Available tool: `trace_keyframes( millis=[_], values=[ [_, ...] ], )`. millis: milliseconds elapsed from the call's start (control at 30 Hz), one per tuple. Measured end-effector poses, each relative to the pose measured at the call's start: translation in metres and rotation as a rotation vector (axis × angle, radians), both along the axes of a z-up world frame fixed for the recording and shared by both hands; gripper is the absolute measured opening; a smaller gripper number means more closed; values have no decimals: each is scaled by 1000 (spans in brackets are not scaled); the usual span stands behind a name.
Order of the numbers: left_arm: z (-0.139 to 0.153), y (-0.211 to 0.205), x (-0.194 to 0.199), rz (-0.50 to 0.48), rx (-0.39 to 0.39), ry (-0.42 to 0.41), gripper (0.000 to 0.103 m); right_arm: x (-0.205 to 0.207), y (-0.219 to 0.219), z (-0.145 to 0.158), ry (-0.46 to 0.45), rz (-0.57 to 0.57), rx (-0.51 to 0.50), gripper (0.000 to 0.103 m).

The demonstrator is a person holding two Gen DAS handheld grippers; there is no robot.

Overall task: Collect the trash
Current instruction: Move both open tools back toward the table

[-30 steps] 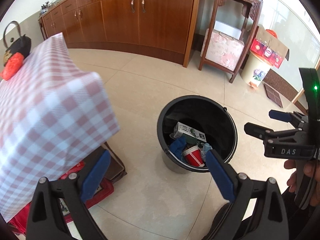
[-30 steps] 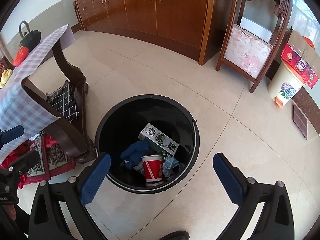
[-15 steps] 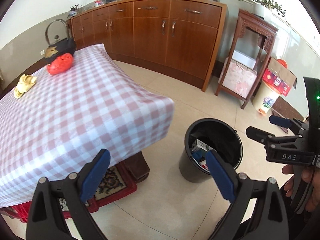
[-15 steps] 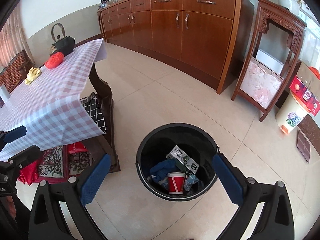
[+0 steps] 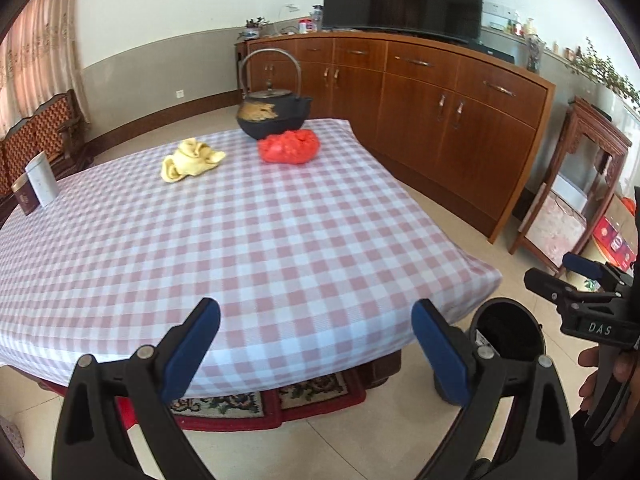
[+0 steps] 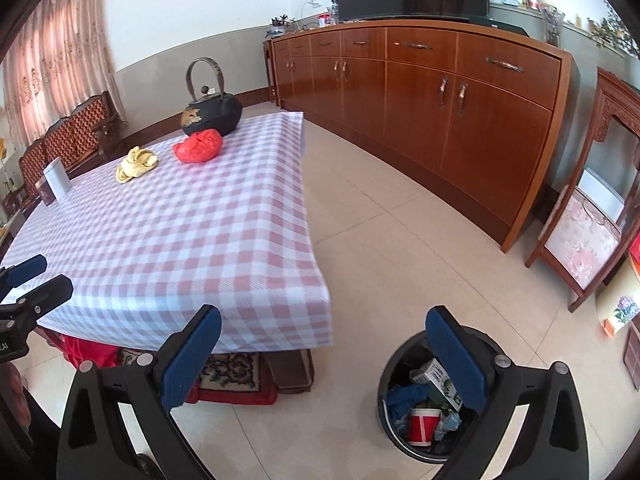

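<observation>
A crumpled red bag (image 5: 289,147) and a crumpled yellow wad (image 5: 191,159) lie at the far end of the checked table (image 5: 256,240); both also show in the right wrist view, red (image 6: 199,146) and yellow (image 6: 136,163). A black bin (image 6: 432,400) stands on the floor right of the table, holding a red cup, a small box and blue scraps. It also shows in the left wrist view (image 5: 506,330). My left gripper (image 5: 316,354) is open and empty over the table's near edge. My right gripper (image 6: 324,354) is open and empty above the floor beside the bin.
A black iron kettle (image 5: 274,114) stands behind the red bag. A white card and a dark box (image 5: 36,186) stand at the table's left end. A long wooden sideboard (image 5: 440,116) lines the far wall. A carved wooden stand (image 6: 592,208) is at the right.
Both grippers have risen and tilted up from looking down into the bin to facing the table. The bin has slid to the lower right of both views. Both stay open and empty.
</observation>
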State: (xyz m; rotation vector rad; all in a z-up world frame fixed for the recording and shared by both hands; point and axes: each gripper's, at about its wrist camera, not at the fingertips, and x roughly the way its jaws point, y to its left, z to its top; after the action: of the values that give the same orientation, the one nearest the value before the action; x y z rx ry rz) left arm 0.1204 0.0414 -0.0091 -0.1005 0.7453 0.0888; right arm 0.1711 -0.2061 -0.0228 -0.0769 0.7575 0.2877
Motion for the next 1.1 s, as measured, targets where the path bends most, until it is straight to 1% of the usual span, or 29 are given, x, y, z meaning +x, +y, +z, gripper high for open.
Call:
trace_keyframes(
  millis=[167,300,433,500,600,800,933,1100],
  values=[
    [10,41,6,90,18,-21,97,22,52,15,-16,76,12,103],
    [16,71,7,156,16,-44,97,33,87,28,-45,124,27,103],
    [12,93,8,203,27,-60,98,37,122,32,-58,179,18,103],
    [6,104,12,222,23,-53,97,42,140,28,-52,207,0,103],
    [-2,120,20,239,32,-39,97,52,161,21,-42,229,-20,103],
    [-12,142,52,229,62,-6,97,80,197,11,-28,252,-28,103],
    [-19,156,81,230,71,16,97,109,217,8,-25,267,-12,103],
    [-26,168,117,230,81,26,97,154,237,4,14,260,-27,103]
  ],
)
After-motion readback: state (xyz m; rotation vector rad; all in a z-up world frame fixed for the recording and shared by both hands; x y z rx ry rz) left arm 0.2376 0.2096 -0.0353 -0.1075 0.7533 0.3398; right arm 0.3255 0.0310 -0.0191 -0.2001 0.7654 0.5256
